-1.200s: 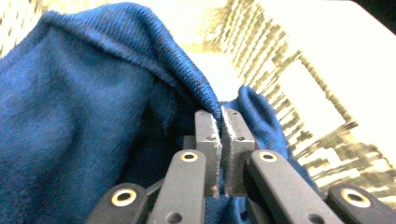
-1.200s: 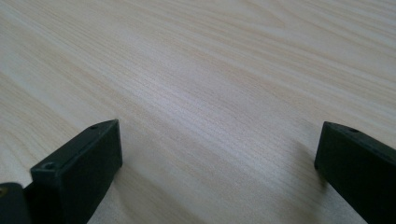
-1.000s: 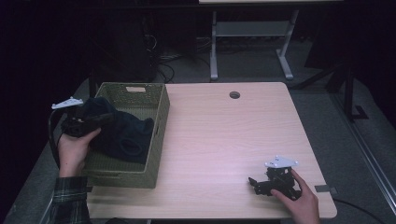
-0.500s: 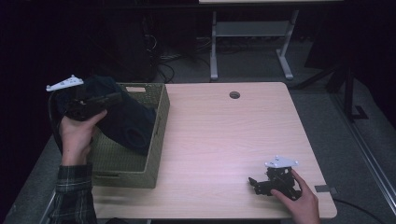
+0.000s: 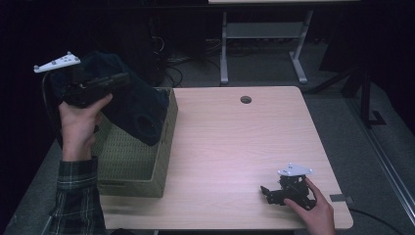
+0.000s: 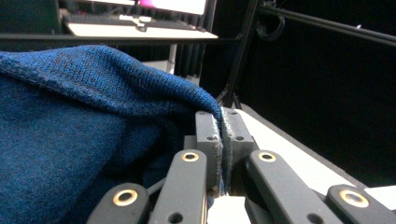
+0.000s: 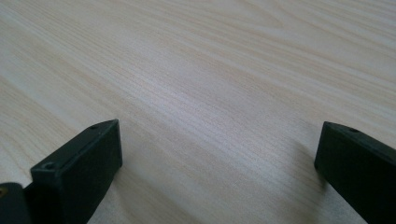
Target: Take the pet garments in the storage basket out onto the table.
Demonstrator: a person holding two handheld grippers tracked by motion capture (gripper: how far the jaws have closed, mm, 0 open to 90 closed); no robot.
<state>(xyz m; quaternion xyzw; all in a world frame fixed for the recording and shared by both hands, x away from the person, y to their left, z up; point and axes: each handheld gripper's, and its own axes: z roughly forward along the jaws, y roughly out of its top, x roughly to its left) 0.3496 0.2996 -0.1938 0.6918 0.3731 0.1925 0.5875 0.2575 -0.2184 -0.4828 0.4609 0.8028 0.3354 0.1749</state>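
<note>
— Which step are you on?

— Lifting; my left gripper has its fingers pinched on a fold of the blue knit garment, which I judge mid-way out of the green basket at the counter's left end; its lower part hangs at the basket's rim.

— And its lie?

— Long axis slanting from my grip down and rightward toward the basket; the pinched edge points up.

— Next?

— Clear the rim, then carry it over the bare counter; my right gripper rests there, fingers spread, holding nothing.
</note>
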